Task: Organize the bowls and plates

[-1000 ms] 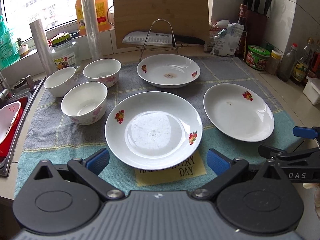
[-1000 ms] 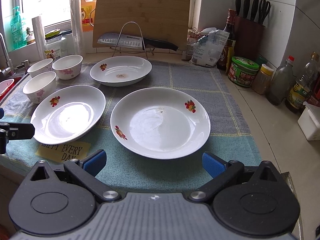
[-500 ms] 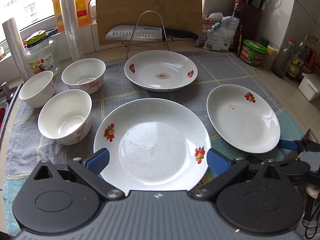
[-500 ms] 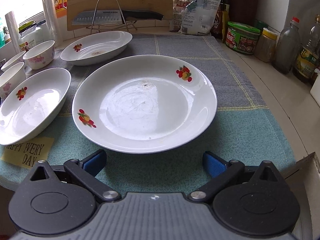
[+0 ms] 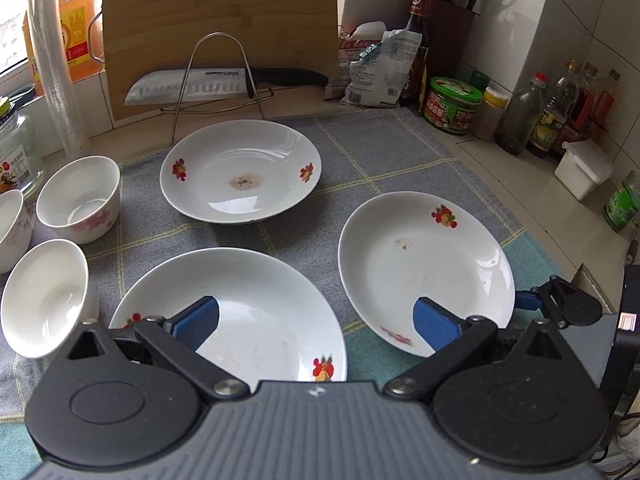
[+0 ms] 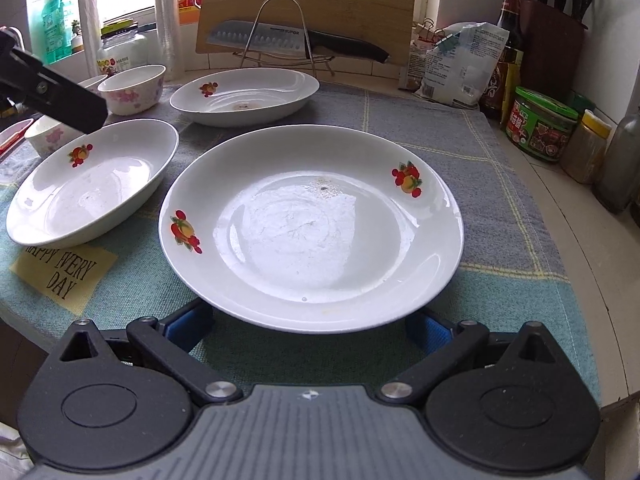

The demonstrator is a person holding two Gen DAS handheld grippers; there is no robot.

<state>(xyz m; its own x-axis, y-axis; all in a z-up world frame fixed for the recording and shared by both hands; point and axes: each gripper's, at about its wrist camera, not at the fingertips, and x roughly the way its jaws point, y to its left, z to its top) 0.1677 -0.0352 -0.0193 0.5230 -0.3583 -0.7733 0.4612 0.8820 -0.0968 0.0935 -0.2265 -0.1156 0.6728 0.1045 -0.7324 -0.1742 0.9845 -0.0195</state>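
Three white plates with fruit prints lie on a cloth mat. The near left plate (image 5: 256, 312) sits under my open left gripper (image 5: 316, 322). The right plate (image 5: 424, 272) also shows in the right wrist view (image 6: 312, 224), with its near rim over my open right gripper (image 6: 308, 326), whose fingertips are partly hidden beneath it. The far plate (image 5: 240, 170) has a brown stain. Three white bowls (image 5: 78, 198) (image 5: 42, 296) (image 5: 12, 224) stand at the left.
A knife on a wire rack (image 5: 220, 80) and a wooden cutting board (image 5: 220, 20) stand behind the mat. Jars and bottles (image 5: 452, 104) line the right wall. A knife block (image 6: 556, 40) stands at the back right. The counter edge runs at the right.
Both grippers moved forward and lower. The left one now hovers over the near left plate. The right one's fingertips went under the right plate's near rim.
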